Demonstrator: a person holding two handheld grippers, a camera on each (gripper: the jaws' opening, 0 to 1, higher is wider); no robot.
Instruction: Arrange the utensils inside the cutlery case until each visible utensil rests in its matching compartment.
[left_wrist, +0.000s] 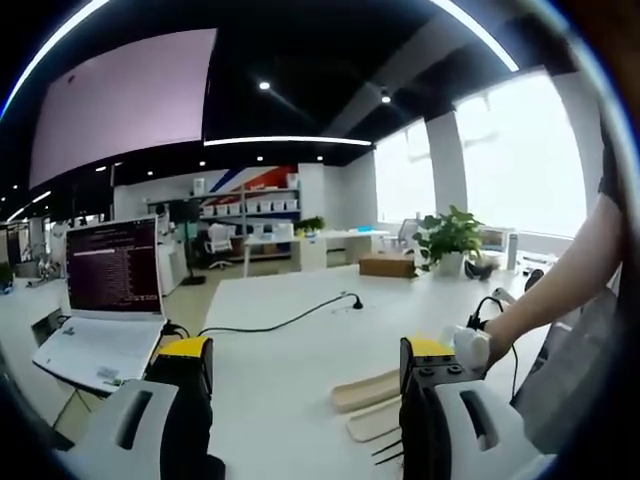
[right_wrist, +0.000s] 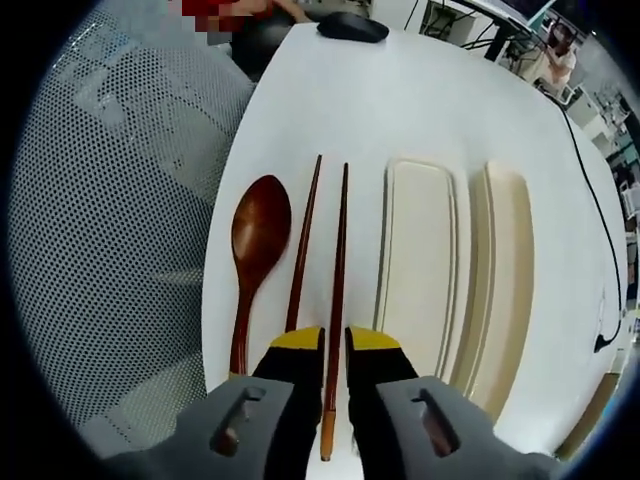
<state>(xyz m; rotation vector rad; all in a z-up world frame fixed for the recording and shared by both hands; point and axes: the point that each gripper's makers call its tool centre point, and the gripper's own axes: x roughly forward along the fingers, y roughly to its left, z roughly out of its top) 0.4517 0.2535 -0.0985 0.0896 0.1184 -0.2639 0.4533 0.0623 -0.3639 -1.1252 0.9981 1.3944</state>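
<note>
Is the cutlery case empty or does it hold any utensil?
Empty: the case shows bare compartments; spoon and chopsticks lie beside it on the table.

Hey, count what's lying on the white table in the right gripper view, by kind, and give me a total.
Spoon: 1
Chopsticks: 2
Cream case halves: 2
Black mouse: 1
Total: 6

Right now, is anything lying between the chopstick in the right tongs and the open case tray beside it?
Nothing visible. The right tongs straddle one chopstick; bare white table separates it from the case tray. The second chopstick and the spoon lie on the far side.
</note>
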